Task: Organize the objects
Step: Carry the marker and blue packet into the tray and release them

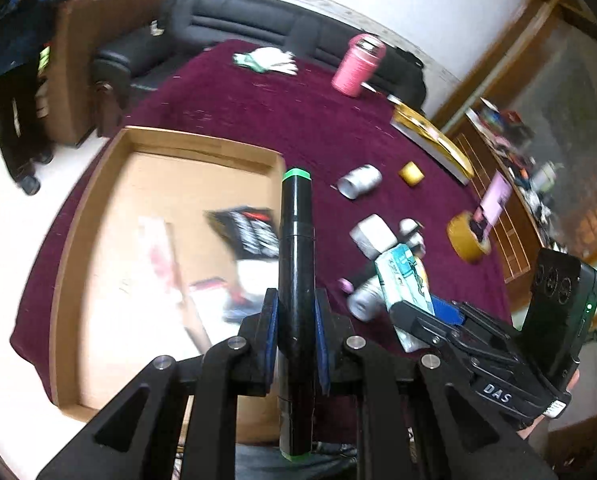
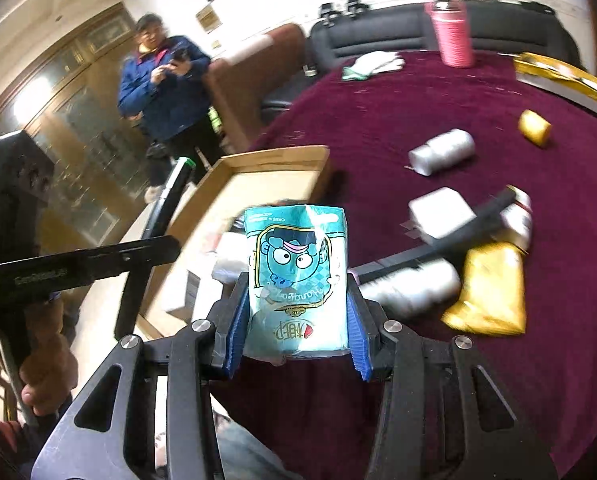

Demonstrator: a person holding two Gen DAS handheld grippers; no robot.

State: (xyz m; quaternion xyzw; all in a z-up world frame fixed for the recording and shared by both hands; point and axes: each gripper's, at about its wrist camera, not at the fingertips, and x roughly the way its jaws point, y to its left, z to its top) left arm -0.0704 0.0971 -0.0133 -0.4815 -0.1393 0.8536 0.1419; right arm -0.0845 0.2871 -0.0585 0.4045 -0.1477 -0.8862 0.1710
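Observation:
My left gripper is shut on a black marker with green ends, held above the near right corner of a shallow cardboard box. My right gripper is shut on a teal tissue pack with a cartoon face, held above the table beside the box. The right gripper and its pack also show in the left wrist view. The box holds a black booklet and white packets.
On the maroon tablecloth lie silver thread spools, a white block, a gold pouch, a yellow tape roll, a gold cube, a pink bottle, white gloves. A person stands at left.

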